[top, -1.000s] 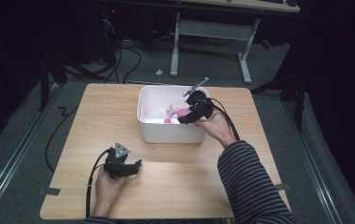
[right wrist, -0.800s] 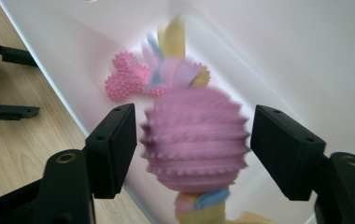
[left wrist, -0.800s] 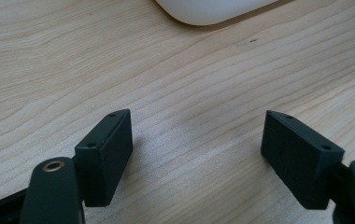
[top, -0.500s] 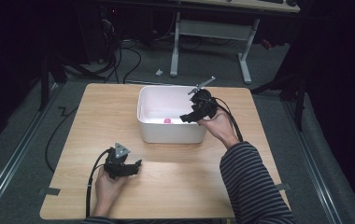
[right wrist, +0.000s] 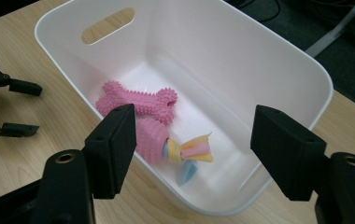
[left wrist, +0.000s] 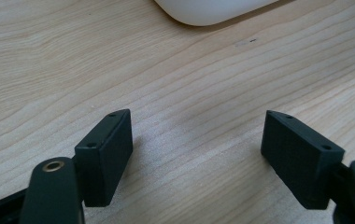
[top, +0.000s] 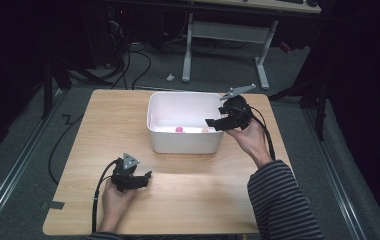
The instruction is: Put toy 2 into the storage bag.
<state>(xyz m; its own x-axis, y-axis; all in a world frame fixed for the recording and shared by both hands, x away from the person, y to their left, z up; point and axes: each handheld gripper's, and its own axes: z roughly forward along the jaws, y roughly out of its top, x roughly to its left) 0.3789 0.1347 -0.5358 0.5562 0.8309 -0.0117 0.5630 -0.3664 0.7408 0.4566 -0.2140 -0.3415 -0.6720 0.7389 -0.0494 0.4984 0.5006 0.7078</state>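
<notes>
The right gripper (top: 213,122) hovers over the right rim of the white tub (top: 159,139); its fingers (right wrist: 112,149) stand apart with nothing between them, having just been closing. In the tub lie a pink bone (right wrist: 136,100) and a tasselled toy (right wrist: 175,151), touching. The left gripper (top: 145,176) rests on the surface (top: 188,190), fingers wide, empty.

Pink toy (right wrist: 152,142) partly behind right tool's jaw; tub (left wrist: 213,9) cut off by top edge, left gripper view.
</notes>
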